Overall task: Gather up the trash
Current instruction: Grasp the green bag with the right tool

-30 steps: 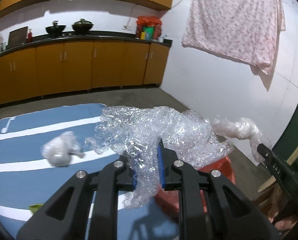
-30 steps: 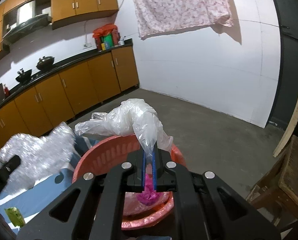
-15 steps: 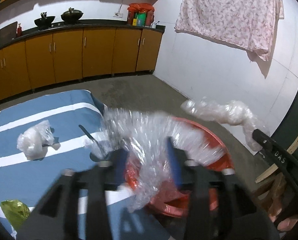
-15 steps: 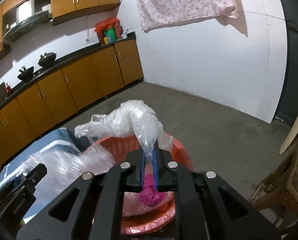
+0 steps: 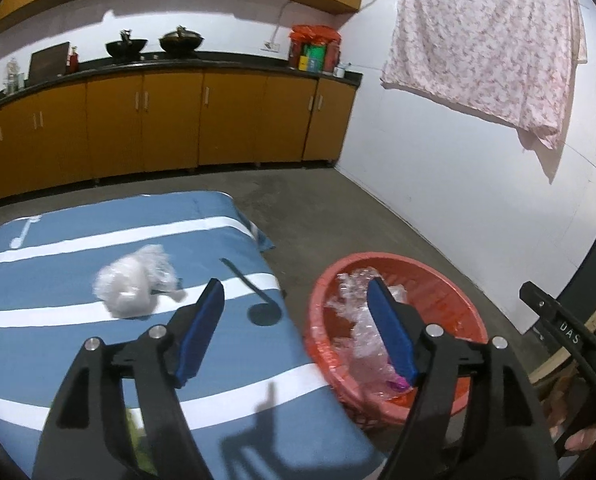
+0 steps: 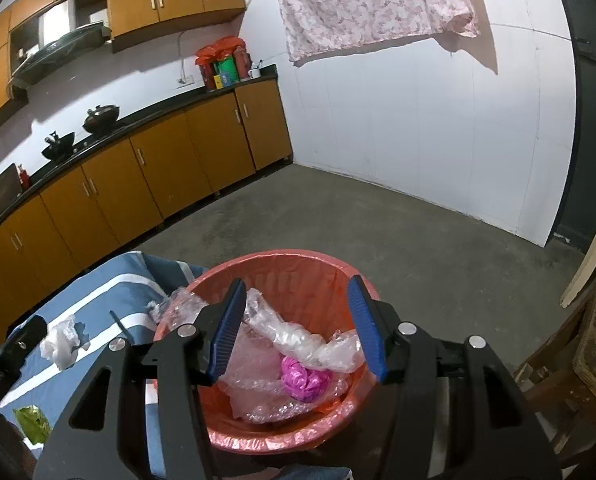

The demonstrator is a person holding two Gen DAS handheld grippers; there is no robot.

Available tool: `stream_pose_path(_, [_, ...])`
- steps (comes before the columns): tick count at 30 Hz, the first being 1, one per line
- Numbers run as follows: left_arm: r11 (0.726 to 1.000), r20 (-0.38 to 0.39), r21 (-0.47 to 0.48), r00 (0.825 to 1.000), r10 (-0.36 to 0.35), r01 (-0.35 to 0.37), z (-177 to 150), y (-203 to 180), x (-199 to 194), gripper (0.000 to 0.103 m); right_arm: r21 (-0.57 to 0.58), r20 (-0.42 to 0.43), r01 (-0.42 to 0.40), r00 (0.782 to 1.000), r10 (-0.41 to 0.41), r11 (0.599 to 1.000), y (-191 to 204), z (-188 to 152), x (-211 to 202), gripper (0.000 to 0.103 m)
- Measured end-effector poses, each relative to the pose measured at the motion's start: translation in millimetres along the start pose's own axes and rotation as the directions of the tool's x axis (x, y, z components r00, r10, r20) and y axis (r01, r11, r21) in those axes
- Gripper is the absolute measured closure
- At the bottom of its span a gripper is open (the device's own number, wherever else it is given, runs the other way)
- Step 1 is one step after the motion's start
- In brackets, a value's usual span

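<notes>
Both grippers have just been opening, and nothing is between their jaws. The right gripper (image 6: 296, 322) hangs over the round red plastic basket (image 6: 298, 268), where crumpled clear bubble wrap (image 6: 258, 380) and a clear plastic bag (image 6: 298, 340) lie (beside a magenta wad). The left gripper (image 5: 294, 320) straddles the edge of the blue striped mat (image 5: 58, 340).

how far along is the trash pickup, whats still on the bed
Done: bubble wrap and a clear bag lie in the red basket. In hand: nothing; left gripper and right gripper have just been opening, jaws empty. Left: a white plastic wad and green wrapper on the blue cover.
</notes>
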State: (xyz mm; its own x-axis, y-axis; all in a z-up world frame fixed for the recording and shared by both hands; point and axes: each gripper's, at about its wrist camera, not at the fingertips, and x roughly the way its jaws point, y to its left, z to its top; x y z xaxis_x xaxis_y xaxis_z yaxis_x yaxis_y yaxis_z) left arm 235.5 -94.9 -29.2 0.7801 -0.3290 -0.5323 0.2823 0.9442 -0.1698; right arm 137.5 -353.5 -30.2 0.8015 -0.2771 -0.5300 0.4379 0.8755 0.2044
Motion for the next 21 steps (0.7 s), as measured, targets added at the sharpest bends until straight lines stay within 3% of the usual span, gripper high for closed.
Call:
stream_pose_path(5, [0.997, 0.069, 0.013, 0.995, 0.073, -0.074, -1, 27, -37, 0.025, -0.048, -0.004, -0.056, 0.998, 0.056, 0.997, 21, -8, -11, 0.049])
stream_pose_path(9, [0.985, 0.13, 0.004, 0.977, 0.172, -0.174, -4, 60, -72, 0.021, -0.096, -0.029, -0.148, 0.989, 0.145, 0.984, 51, -21, -23, 0.049])
stream_pose_path(12, [0.962, 0.158, -0.028, 0.949, 0.271, -0.27, -12, 94, -99, 0.017, -0.148, -0.069, -0.238, 0.971, 0.23, 0.96, 82, -38, -32, 0.049])
stream_pose_path(15, [0.926, 0.16, -0.08, 0.912, 0.378, -0.37, -25, 134, -127, 0.014, -0.201, -0.119, -0.324, 0.945, 0.305, 0.925, 113, -57, -40, 0.049])
stream_pose_path(21, [0.846, 0.109, -0.183, 0.845, 0.524, -0.501, -53, 197, -168, 0.012, -0.306, -0.266, -0.492, 0.866, 0.422, 0.815, 184, -111, -53, 0.049])
